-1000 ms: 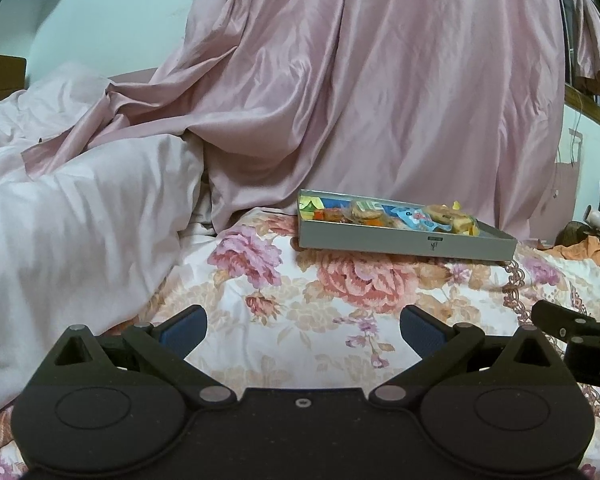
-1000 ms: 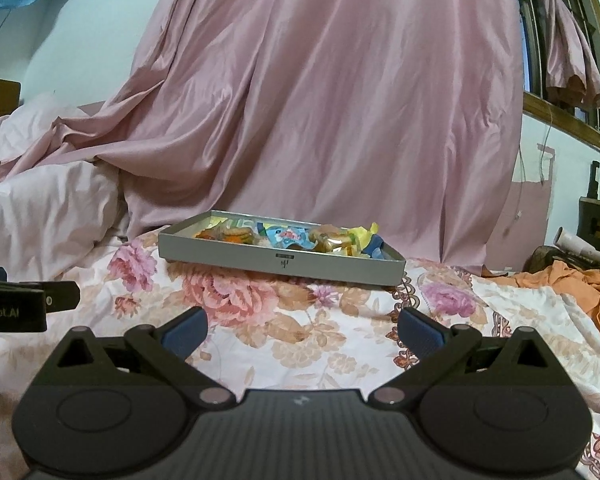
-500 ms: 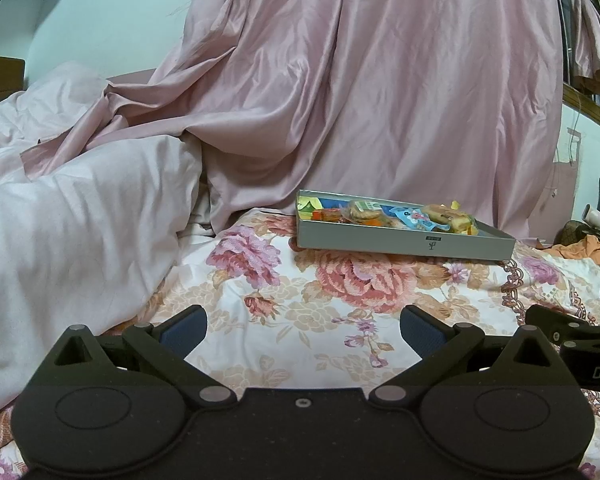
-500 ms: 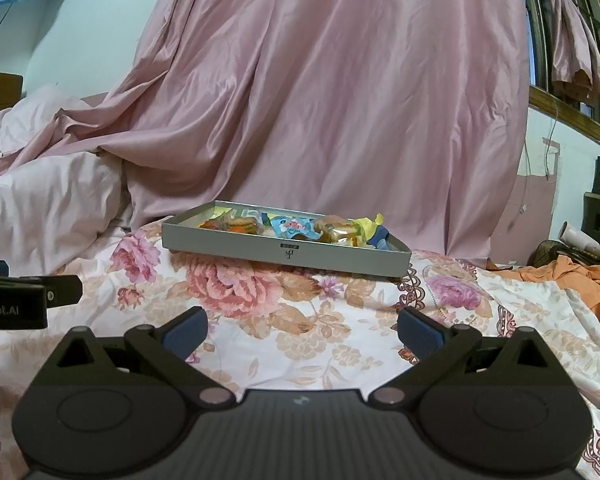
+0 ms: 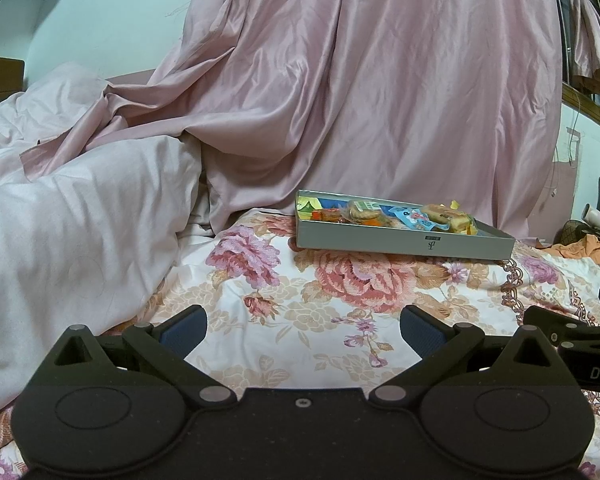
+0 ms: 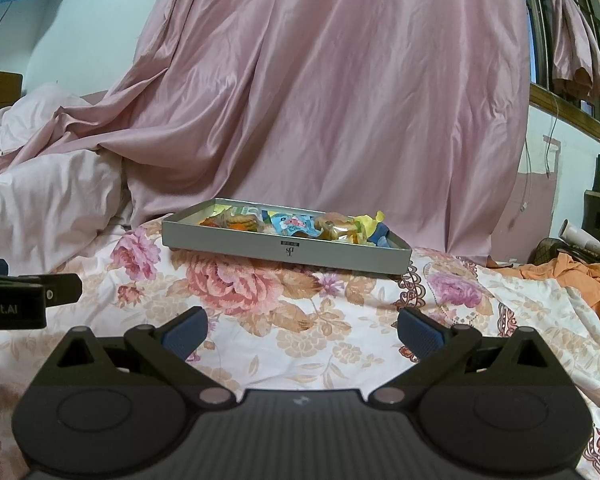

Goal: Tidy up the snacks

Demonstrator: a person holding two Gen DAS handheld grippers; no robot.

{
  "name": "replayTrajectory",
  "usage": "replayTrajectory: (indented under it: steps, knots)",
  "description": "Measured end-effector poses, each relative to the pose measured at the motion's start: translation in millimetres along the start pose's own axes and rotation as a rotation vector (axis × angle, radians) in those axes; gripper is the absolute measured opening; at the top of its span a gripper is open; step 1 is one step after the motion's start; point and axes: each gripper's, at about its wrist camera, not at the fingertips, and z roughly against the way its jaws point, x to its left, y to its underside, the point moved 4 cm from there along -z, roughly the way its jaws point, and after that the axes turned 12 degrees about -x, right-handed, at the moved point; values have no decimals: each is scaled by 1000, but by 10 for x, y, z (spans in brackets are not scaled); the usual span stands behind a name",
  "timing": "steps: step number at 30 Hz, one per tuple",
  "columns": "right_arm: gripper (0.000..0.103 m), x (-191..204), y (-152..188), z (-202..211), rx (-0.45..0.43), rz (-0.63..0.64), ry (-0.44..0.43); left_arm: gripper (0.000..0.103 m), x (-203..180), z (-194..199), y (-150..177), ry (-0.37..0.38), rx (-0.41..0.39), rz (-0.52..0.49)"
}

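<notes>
1. Shallow grey box (image 6: 286,250) of wrapped snacks (image 6: 296,226) sits on the bed's floral sheet (image 6: 300,320).
2. Behind the box: shiny pink curtain (image 6: 340,100); left of it, a rumpled pale duvet (image 5: 72,216); right, orange cloth (image 6: 572,276).
3. Left gripper (image 5: 303,330) and right gripper (image 6: 302,330) gape wide, empty, short of the box.

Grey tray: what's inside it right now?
The tray holds a loose pile of wrapped snacks: a blue packet, clear-wrapped biscuits, and orange and yellow wrappers. Its near wall hides the floor and anything lying low underneath the pile.
</notes>
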Motion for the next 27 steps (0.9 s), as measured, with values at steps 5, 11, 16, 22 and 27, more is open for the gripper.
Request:
replayTrajectory:
  steps: [5,11,16,22,27]
  knots:
    - [103,-2,-3,-1,0,0,0,102,0,0,2,0,0,-1]
    - [103,-3,-7,-1,1,0,-1,102,-1,0,3,0,0,-1]
    - [103,4,18,-3,4,-1,-1,102,1,0,2,1,0,-1]
    - [103,5,16,-5,6,-1,-1,102,-5,3,0,7,0,3]
    - [103,6,20,-10,7,-1,-1,102,-110,9,-94,31,1,-25]
